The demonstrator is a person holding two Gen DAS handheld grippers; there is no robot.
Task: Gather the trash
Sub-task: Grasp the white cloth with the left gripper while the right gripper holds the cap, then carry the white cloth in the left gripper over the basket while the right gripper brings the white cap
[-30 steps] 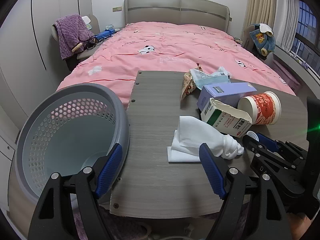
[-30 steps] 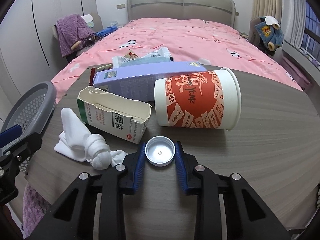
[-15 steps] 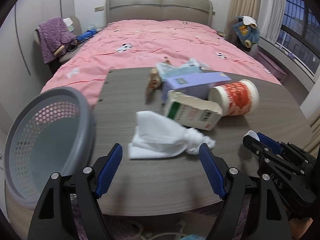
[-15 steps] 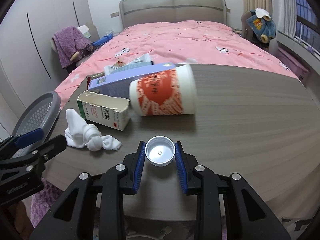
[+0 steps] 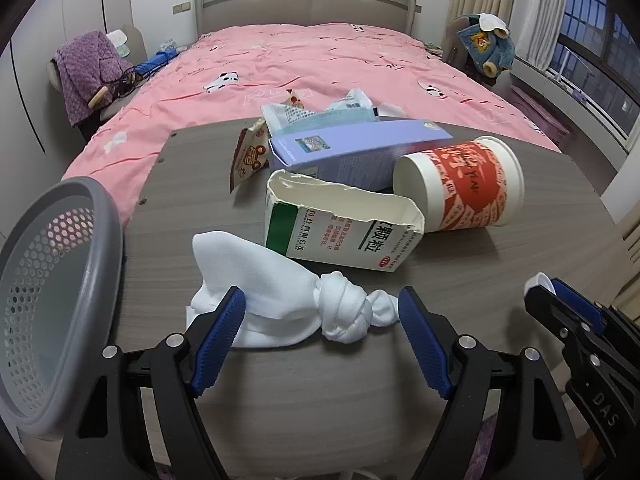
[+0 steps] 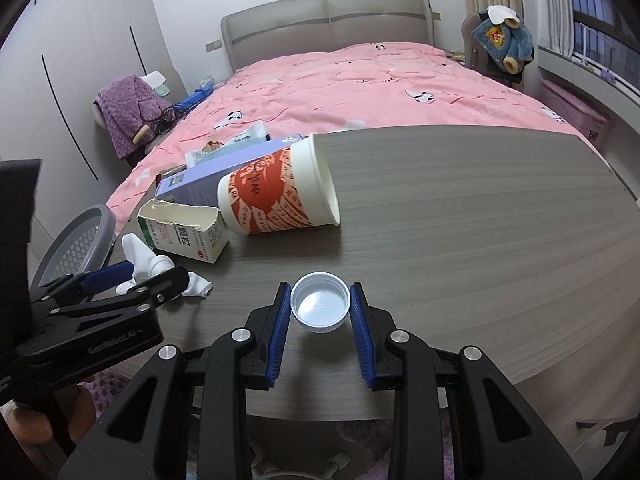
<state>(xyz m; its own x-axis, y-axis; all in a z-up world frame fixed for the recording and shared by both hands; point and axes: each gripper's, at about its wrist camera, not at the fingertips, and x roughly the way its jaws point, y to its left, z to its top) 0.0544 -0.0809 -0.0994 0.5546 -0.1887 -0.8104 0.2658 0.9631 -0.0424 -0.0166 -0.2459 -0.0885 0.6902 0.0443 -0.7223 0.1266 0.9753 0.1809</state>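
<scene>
A knotted white cloth (image 5: 304,308) lies nearest on the grey wooden desk (image 5: 320,400); behind it a torn white-green carton (image 5: 340,228), a toppled red-white paper cup (image 5: 460,184), and a lilac box (image 5: 352,152).

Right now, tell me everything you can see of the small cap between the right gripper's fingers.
The bottle cap is small and round, white with a ribbed outer wall and a silvery, shiny inside; it looks like plastic. It faces open side up, with faint marking in its centre too small to read. The right gripper is shut on it, one blue pad against each side. It sits over the grey wood-grain table, near the front edge; whether it touches the surface is unclear. Nothing else touches it.
</scene>
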